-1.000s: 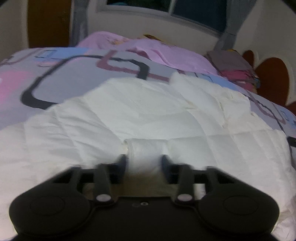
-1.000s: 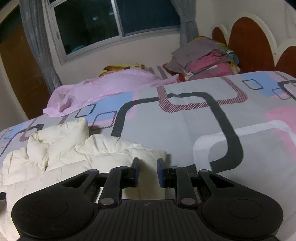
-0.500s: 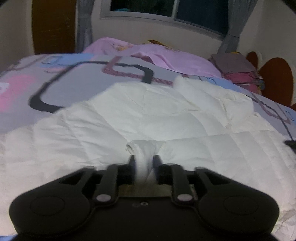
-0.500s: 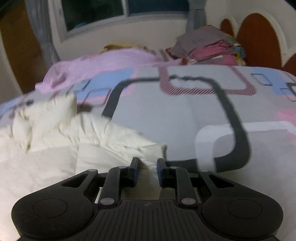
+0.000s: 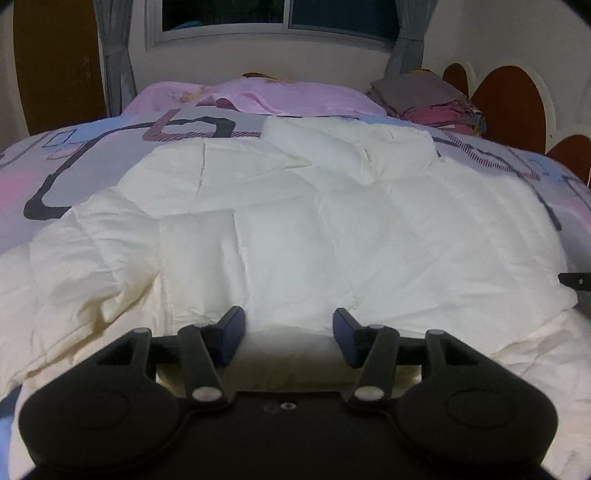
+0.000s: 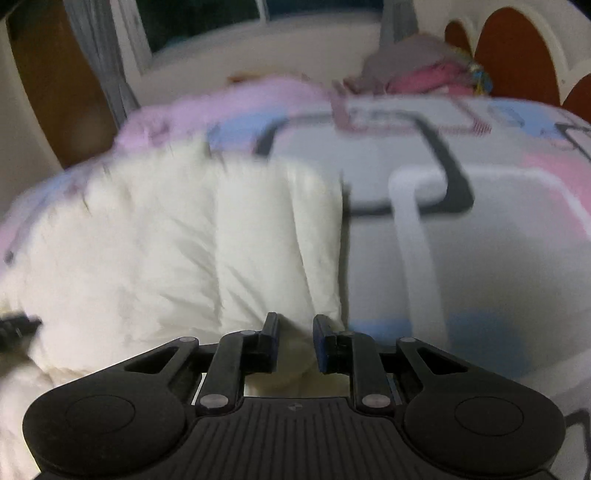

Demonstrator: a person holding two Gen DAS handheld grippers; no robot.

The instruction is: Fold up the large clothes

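Note:
A large cream quilted garment [image 5: 314, 221] lies spread over the patterned bed, folded over on itself along the near edge. My left gripper [image 5: 288, 332] is open, its jaws wide apart over the near edge of the cream fabric, holding nothing. In the blurred right wrist view the same garment [image 6: 192, 240] fills the left half. My right gripper [image 6: 294, 341] has its jaws close together with a fold of the cream fabric pinched between them at the garment's right edge.
The bedspread [image 6: 480, 240] is grey with pink, blue and black shapes. A pink cloth [image 5: 280, 98] lies at the far side. A stack of folded clothes [image 5: 424, 98] sits by the headboard [image 5: 509, 96]. A window [image 5: 280, 14] is behind.
My left gripper was shut on a fold of the cream fabric and has let it go, jaws now wide. The right gripper moved with its fold; the garment lies flatter and wider.

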